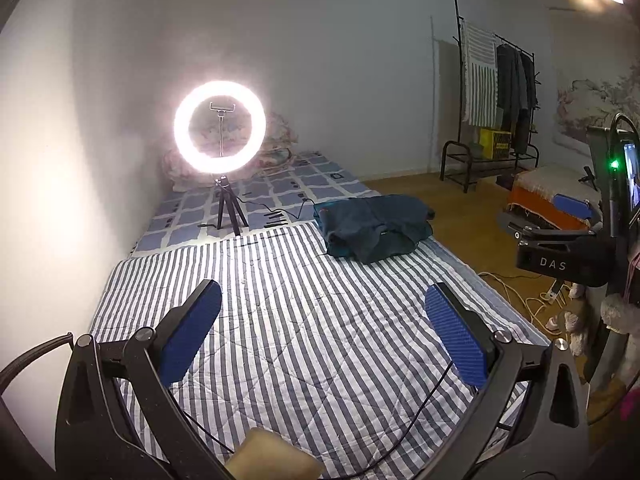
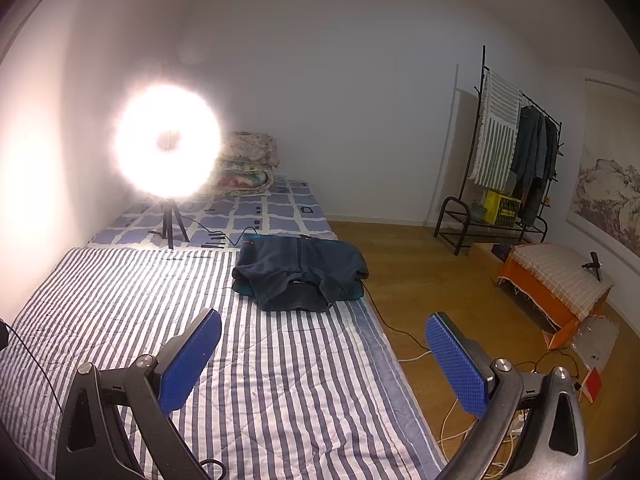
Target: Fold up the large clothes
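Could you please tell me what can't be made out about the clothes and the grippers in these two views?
- Dark folded garment: what garment it is; both views show only a bunched pile.
- Teal layer beneath: separate piece or lining, hidden by the top fabric.
- Right gripper: in the left wrist view only one pad shows.
- Ring light: centre lost in glare, right wrist view.

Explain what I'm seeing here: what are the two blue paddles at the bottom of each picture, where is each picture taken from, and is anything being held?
No robot is present: a person carries a hand-held gripper in each hand, each with a fisheye camera looking along its two blue-padded fingers. One picture comes from the left hand-held gripper, the other from the right hand-held gripper. Both are open and hold nothing. On the blue-and-white striped quilt lies a folded dark navy garment, near the bed's right edge. Behind it stands a lit ring light on a small black tripod.
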A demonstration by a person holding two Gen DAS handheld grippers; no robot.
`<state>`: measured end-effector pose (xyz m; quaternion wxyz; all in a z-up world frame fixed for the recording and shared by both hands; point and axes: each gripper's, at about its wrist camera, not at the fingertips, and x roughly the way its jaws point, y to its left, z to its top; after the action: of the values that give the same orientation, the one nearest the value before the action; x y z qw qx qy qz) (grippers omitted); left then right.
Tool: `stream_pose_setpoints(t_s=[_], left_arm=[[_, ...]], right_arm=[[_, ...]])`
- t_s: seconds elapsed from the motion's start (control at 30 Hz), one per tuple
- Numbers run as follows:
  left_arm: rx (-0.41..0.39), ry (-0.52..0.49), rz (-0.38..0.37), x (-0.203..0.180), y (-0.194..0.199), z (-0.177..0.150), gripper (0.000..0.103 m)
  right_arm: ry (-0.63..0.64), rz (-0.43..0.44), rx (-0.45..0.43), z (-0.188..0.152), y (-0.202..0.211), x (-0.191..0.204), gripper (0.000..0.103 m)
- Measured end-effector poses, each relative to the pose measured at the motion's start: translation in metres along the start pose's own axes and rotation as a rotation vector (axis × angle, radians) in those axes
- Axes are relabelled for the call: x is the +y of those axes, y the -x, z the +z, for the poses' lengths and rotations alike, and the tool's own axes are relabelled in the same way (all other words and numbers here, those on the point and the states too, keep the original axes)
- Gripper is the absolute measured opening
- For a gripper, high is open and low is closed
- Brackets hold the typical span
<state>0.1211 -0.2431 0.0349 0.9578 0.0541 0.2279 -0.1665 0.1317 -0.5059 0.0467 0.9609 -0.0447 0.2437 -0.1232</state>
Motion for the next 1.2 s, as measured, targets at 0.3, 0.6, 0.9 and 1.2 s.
stream_pose_setpoints(t_s=[0.3, 0.6, 0.9, 1.2], left_arm=[[-0.011, 0.000, 0.002, 0.0013, 0.0038, 0.0029, 0.103], [-0.014, -0.002, 0.004, -0.0003, 0.0049, 0.0034, 0.103], [-0.019, 0.000, 0.008, -0.0004, 0.0066, 0.0045, 0.103], [-0.007, 0.010, 0.001, -0.0010, 0.0087, 0.0064, 0.103]], right_arm=[[0.002, -0.003, 0.001, -0.0013, 0.0004, 0.0012, 0.103], [0.005, -0.005, 0.004, -0.0033, 0.0005, 0.0022, 0.103], [0.003, -0.005, 0.005, -0.0038, -0.0001, 0.0019, 0.103], [0.003, -0.007, 0.008, -0.0077, -0.0007, 0.0023, 0.103]])
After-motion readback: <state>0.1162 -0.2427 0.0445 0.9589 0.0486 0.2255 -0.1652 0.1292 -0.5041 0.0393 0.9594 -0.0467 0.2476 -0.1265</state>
